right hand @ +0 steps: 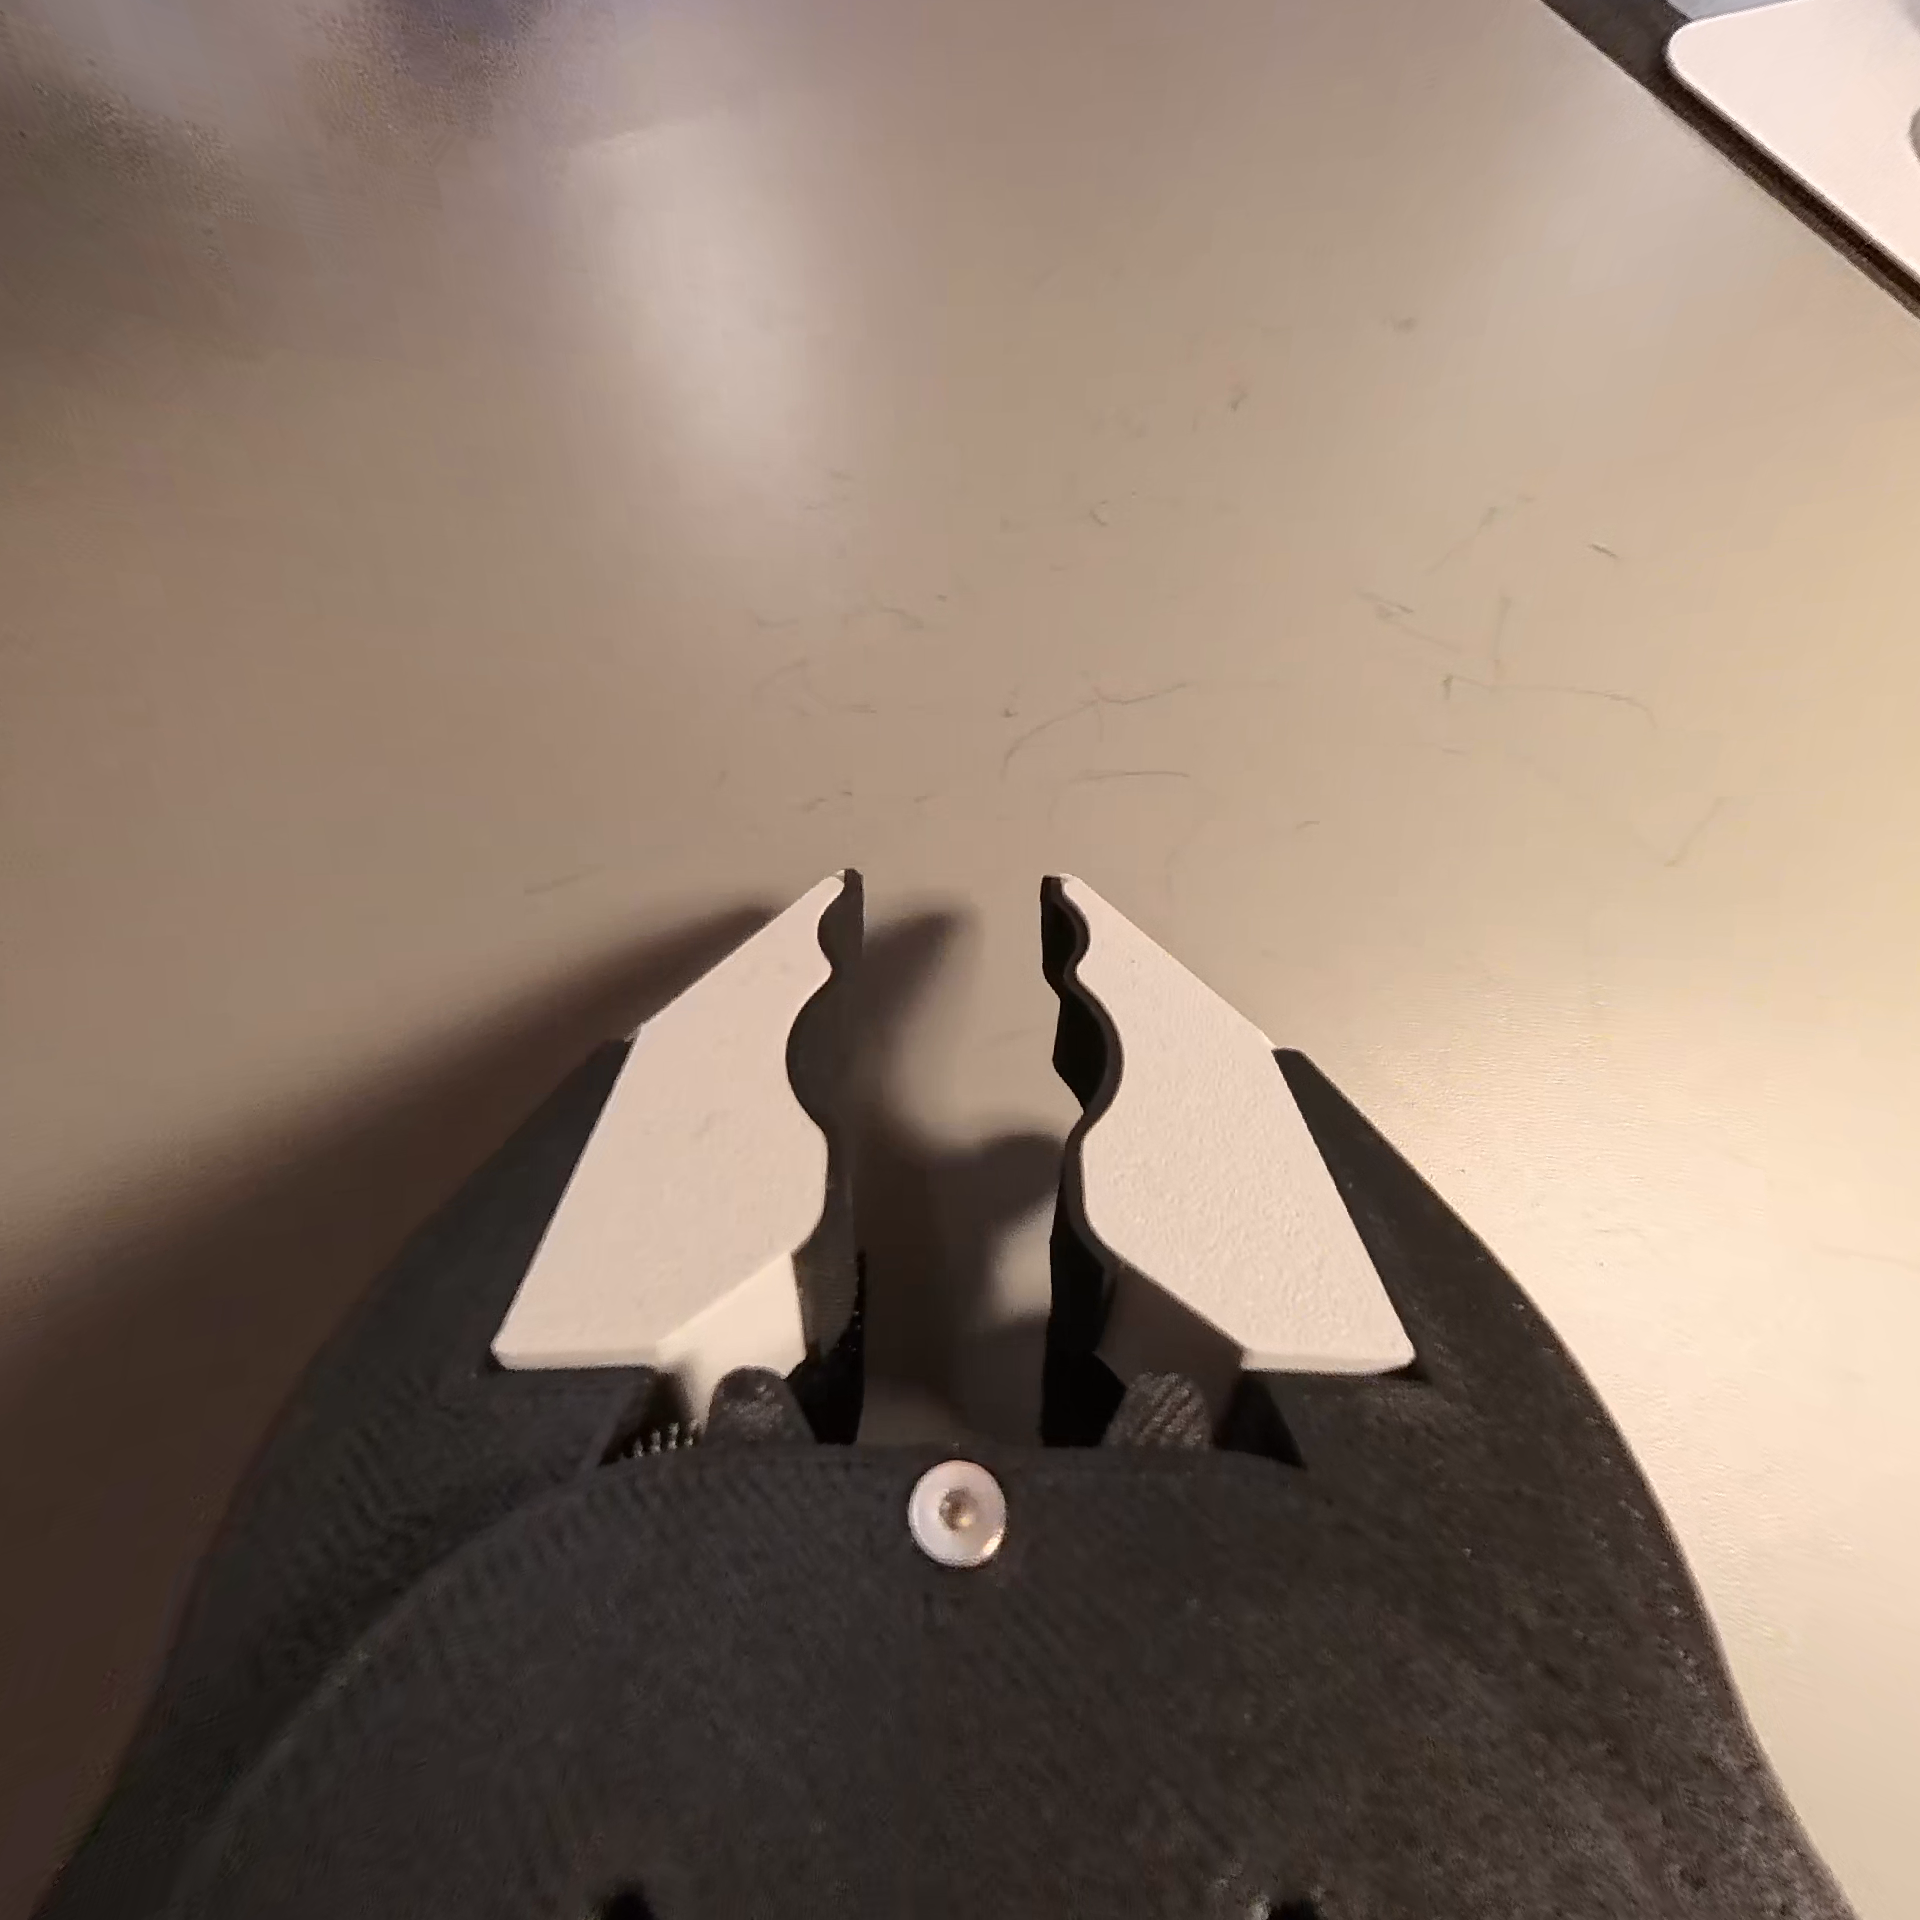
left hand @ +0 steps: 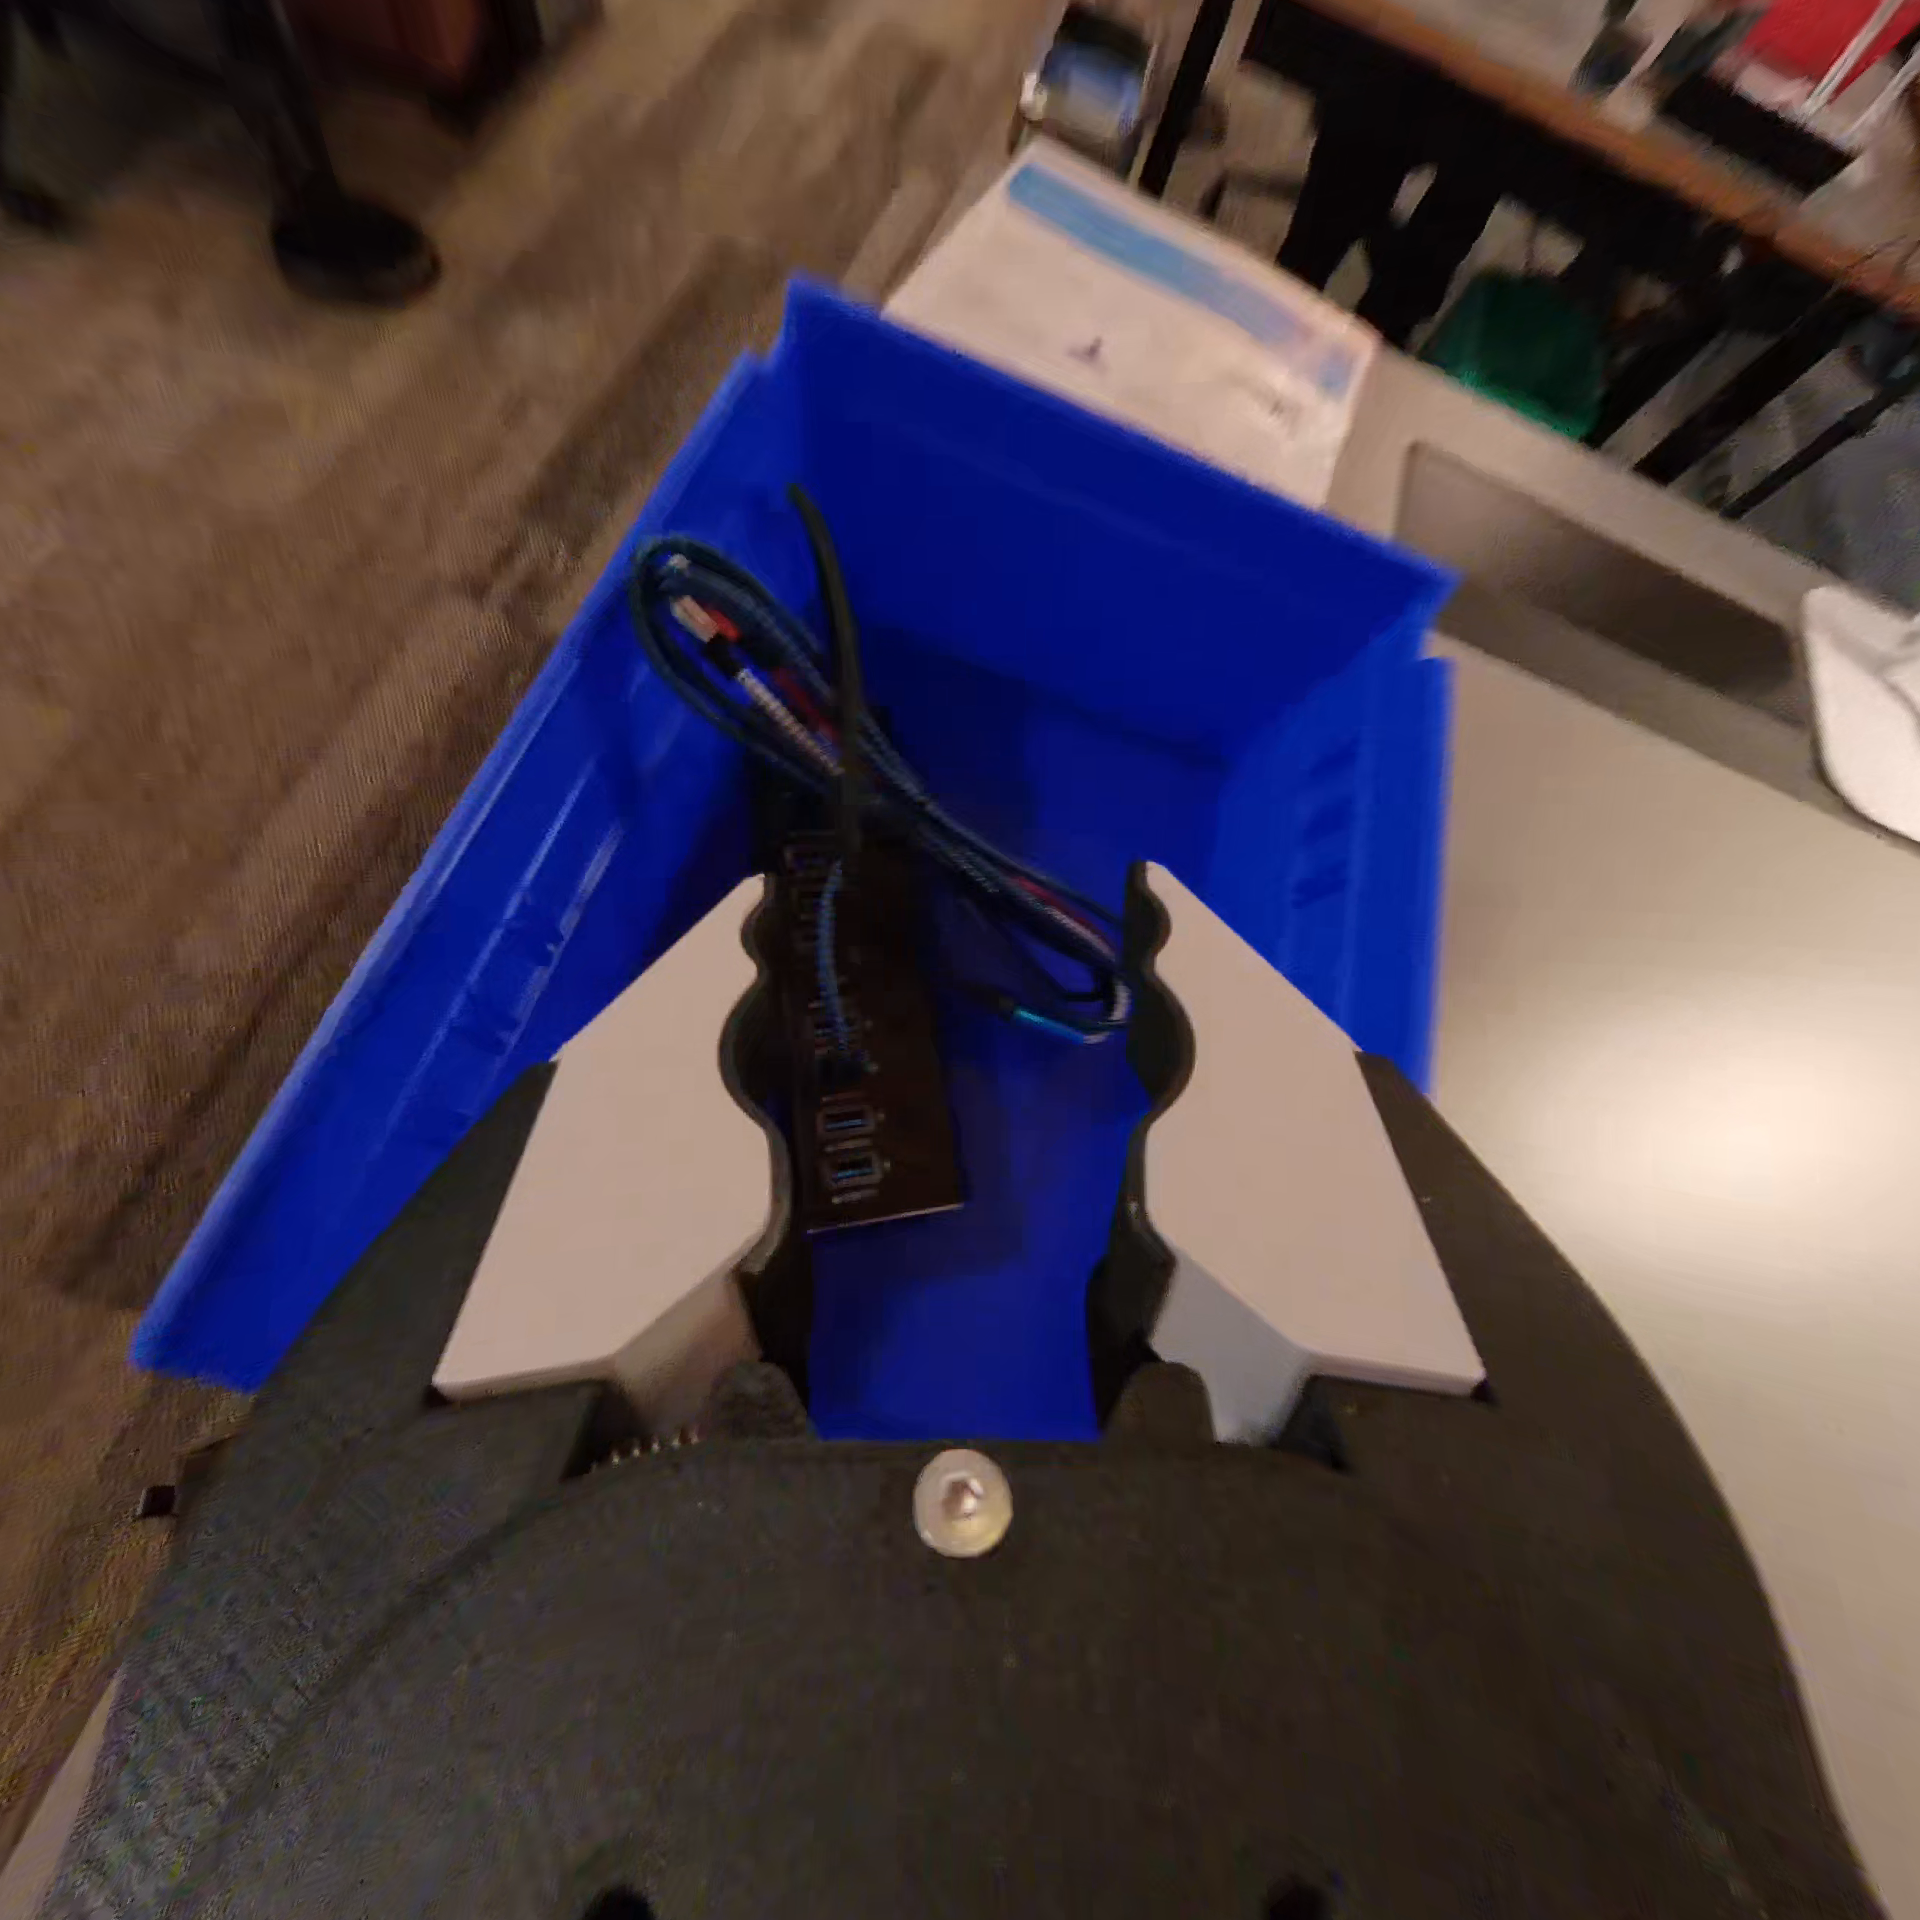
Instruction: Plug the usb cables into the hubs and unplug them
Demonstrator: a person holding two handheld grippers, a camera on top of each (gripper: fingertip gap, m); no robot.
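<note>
The left gripper (left hand: 940,883) hangs over a blue bin (left hand: 520,935) that sits at the tabletop (left hand: 1610,1143) edge, its jaws spread wide with nothing between them. On the bin floor lies 1 black usb hub (left hand: 873,1132), ports facing up, with a bundle of braided usb cables (left hand: 831,727) draped over its far end; one strand runs down across the ports, though the blur hides whether any plug is seated. The right gripper (right hand: 951,883) rests low over bare tabletop, jaws parted and empty, well away from the bin.

The step in hand looks like fetching the hub and cables out of the bin. To do it well, the left gripper should drop straight down between the bin walls and close across the hub's narrow width near its free end, clear of the cable loops, so the strands are not pinched. A slow lift lets the trailing cables follow without snagging the rim.
</note>
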